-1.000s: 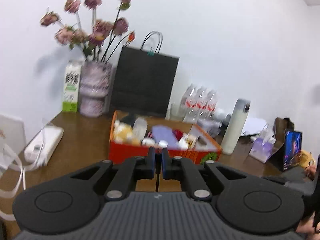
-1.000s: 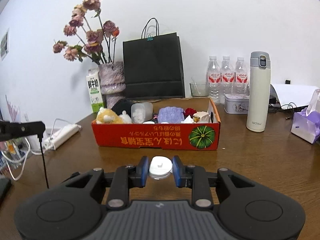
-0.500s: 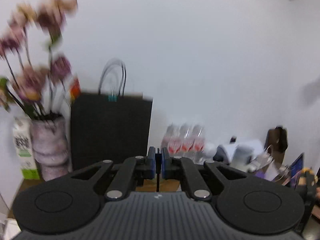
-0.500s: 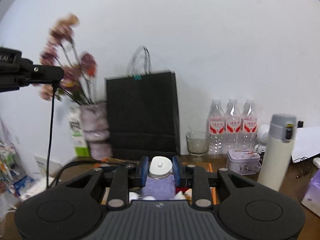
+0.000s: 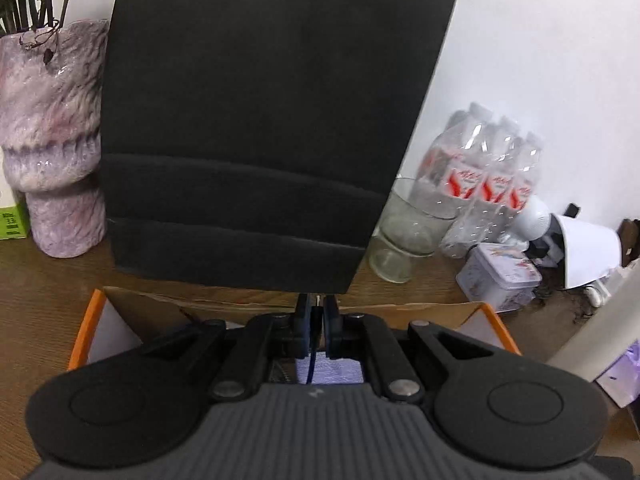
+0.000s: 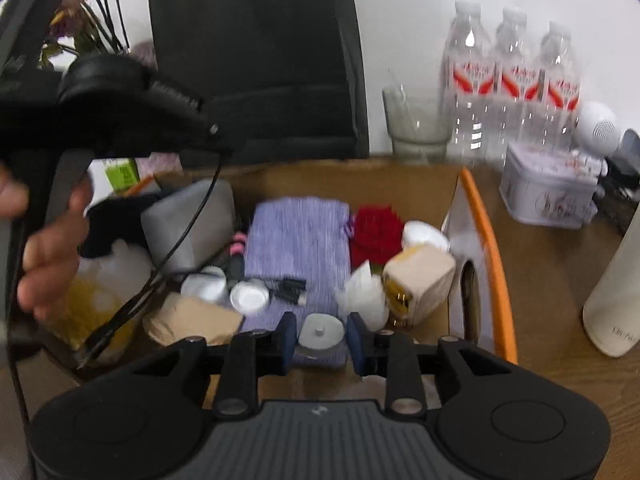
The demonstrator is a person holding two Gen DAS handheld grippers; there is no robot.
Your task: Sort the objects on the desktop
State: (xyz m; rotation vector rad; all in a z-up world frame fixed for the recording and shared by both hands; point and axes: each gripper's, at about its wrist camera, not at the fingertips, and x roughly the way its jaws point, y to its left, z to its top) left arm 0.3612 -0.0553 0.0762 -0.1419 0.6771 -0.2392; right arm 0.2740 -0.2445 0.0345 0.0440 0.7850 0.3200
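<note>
1. Right wrist view: our right gripper is opening over the orange box, at lower centre; a small white cap sits loose between its fingers.
2. Our left gripper is pinched nearly closed on a thin dark cord.
3. We should let the cap drop onto the purple cloth, then lift straight away.

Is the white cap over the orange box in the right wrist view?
Yes: the white cap, between the right gripper's opening fingers, sits over the purple cloth inside the orange box.
</note>
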